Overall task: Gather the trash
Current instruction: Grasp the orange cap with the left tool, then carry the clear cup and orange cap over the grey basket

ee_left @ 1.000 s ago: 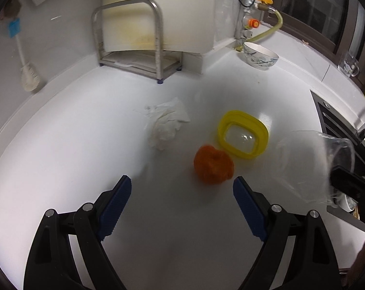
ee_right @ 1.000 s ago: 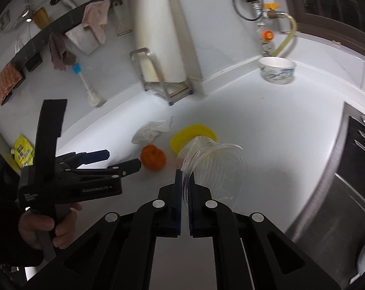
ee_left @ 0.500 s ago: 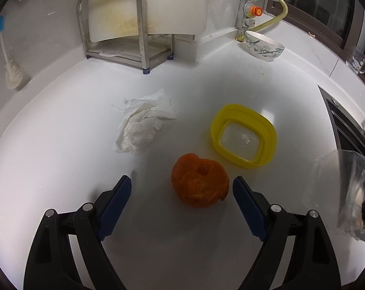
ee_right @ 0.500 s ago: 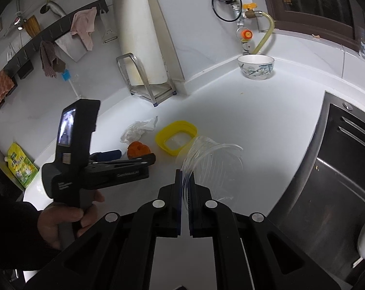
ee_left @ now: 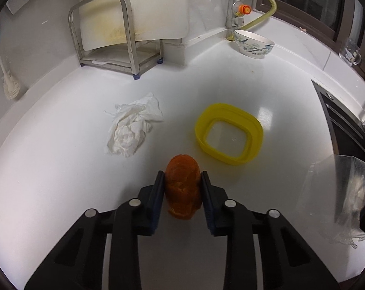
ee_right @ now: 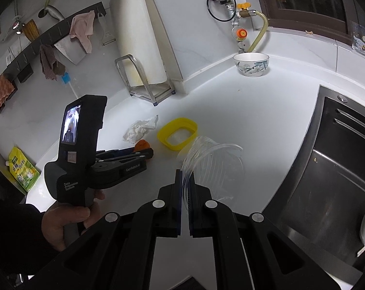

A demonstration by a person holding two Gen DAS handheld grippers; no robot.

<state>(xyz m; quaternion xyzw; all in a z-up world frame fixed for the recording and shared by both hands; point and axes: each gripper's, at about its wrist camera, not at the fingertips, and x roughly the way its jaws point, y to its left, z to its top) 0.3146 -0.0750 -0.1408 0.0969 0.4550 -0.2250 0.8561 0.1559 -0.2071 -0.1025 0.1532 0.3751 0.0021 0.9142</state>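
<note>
Left gripper (ee_left: 182, 177) now closing on orange peel (ee_left: 182, 188)

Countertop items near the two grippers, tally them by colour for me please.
Orange: 1, orange peel
Yellow: 1, yellow lid
White: 1, crumpled tissue
Clear: 1, plastic bag
Total: 4

An orange peel (ee_left: 182, 188), rough-skinned and crumpled into a lump, sits on the white surface (ee_left: 61, 169) at the lower centre of the left wrist view. At its 11 o'clock, apart from it, lies a crumpled white tissue (ee_left: 131, 128), spread flat and creased. At its 1 o'clock rests a yellow-rimmed lid (ee_left: 228, 136) with a clear centre. At 3 o'clock, well apart, hangs a clear plastic bag (ee_left: 337, 193), mouth open.
</note>
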